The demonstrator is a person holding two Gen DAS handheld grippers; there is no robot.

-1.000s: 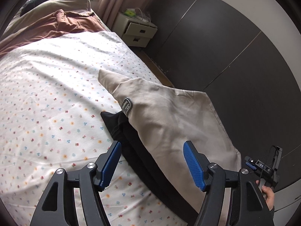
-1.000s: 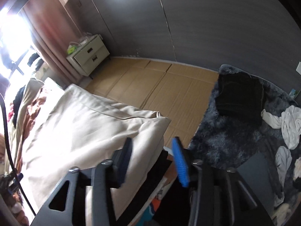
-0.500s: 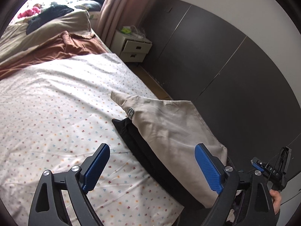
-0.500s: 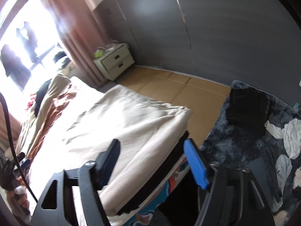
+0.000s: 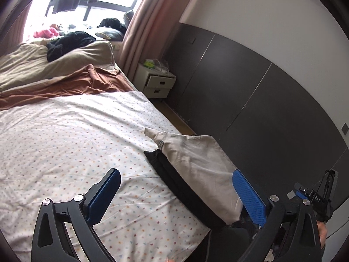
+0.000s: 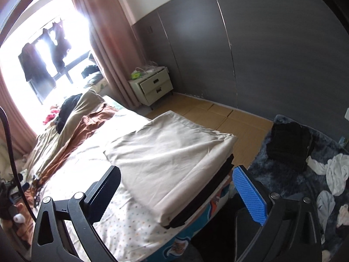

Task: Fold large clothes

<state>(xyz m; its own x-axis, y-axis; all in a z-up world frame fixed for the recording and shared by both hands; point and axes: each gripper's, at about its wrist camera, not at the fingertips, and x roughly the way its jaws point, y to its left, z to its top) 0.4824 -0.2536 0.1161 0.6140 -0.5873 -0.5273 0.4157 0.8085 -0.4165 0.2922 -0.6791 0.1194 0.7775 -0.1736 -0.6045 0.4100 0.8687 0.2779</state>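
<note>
Left hand-held gripper and right hand-held gripper both wide open, jaws just been opening, nothing between them. Folded beige garment lies on bed corner, at 1 o'clock. Risk: stack sits near edge, bump could slide it off

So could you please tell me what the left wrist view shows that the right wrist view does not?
Only the left wrist view shows the grey patch on the folded beige garment and most of the dotted sheet. Only the right wrist view shows the dark shaggy rug with a black folded pile and white clothes. Both share the garment, the nightstand and an open, empty tool: left, right.
</note>
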